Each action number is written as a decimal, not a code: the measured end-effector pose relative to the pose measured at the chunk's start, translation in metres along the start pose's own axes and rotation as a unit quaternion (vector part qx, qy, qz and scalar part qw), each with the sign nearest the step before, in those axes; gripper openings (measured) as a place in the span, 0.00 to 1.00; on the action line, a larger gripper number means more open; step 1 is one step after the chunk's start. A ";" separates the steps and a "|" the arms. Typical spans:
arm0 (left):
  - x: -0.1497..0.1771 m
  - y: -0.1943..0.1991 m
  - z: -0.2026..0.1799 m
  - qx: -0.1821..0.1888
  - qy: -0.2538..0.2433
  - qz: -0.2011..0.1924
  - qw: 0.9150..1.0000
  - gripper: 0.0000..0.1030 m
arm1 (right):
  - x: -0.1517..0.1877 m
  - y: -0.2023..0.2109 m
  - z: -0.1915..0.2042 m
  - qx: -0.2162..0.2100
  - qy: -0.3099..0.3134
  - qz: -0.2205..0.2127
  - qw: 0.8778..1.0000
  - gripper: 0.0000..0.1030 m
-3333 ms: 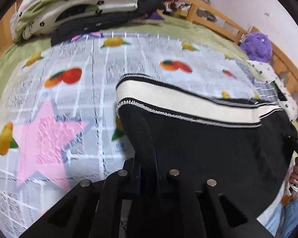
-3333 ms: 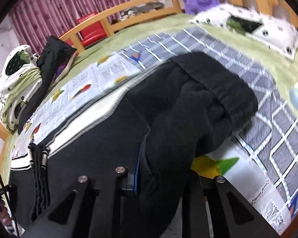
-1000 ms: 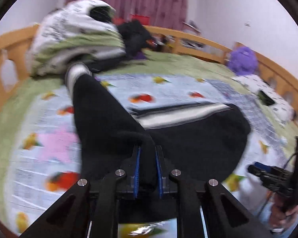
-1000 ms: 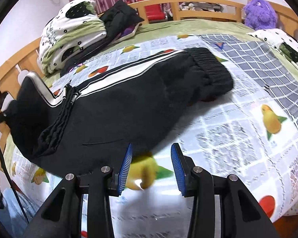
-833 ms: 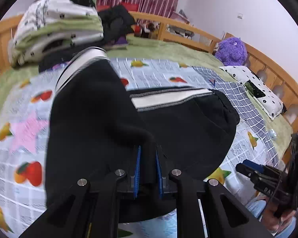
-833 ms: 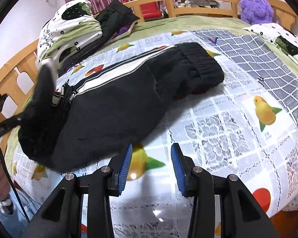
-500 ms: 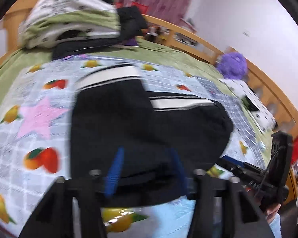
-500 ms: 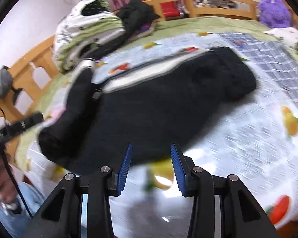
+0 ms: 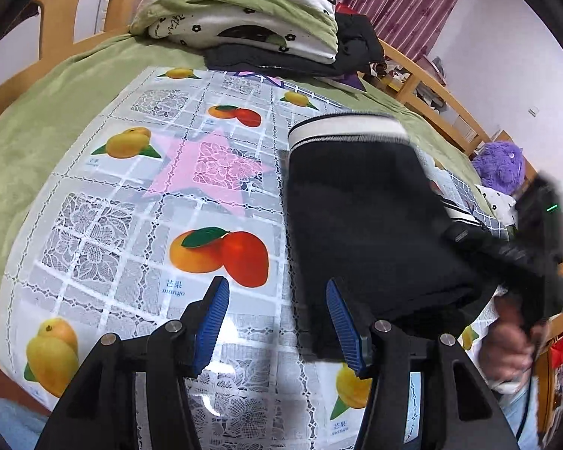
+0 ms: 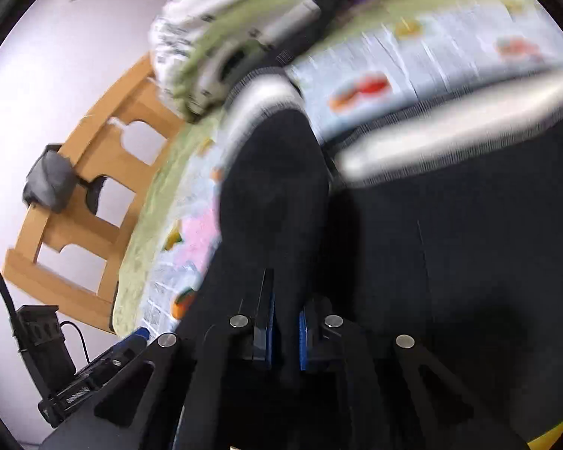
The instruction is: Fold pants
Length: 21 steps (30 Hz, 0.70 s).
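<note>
The black pants (image 9: pixel 360 221) with a white side stripe lie folded on the fruit-print sheet (image 9: pixel 139 187), right of centre in the left wrist view. My left gripper (image 9: pixel 277 318) is open and empty, its right finger at the fold's near edge. My right gripper (image 10: pixel 285 333) is shut on a fold of the black pants (image 10: pixel 277 195) at their left end. It also shows in the left wrist view (image 9: pixel 506 251), pressed against the pants' right side. The right wrist view is blurred.
A stack of folded bedding and dark clothes (image 9: pixel 244 18) sits at the head of the bed. A wooden bed rail (image 10: pixel 90 172) runs along the side. A purple plush toy (image 9: pixel 501 165) sits at the far right. A green blanket (image 9: pixel 56 105) borders the sheet.
My left gripper has let go of the pants leg it carried over and now stands open. My right gripper, open before, has swung to the pants' left end and shut on them.
</note>
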State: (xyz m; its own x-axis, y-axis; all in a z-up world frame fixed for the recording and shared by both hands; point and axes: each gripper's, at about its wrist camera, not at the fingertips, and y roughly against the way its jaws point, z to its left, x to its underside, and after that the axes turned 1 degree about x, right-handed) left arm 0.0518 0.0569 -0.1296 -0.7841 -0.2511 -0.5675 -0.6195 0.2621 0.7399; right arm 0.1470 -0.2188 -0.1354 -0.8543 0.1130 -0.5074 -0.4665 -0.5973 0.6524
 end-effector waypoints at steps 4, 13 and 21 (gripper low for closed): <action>0.000 -0.009 -0.009 0.005 -0.003 0.009 1.000 0.50 | -0.024 0.046 0.028 0.000 0.056 -0.038 0.998 0.09; 0.003 -0.024 -0.071 0.025 -0.050 0.016 0.998 0.50 | -0.054 0.120 -0.031 0.072 0.079 -0.063 0.992 0.08; 0.009 -0.036 -0.123 0.062 -0.088 0.032 0.994 0.50 | -0.069 0.172 -0.114 0.156 0.069 -0.080 0.982 0.08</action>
State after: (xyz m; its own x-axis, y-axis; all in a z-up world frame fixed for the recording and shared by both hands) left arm 0.0722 -0.0696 -0.1170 -0.8095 -0.0667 -0.5833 -0.5595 0.3884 0.7322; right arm 0.1520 -0.4202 -0.0522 -0.7355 0.0640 -0.6745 -0.6577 -0.3068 0.6880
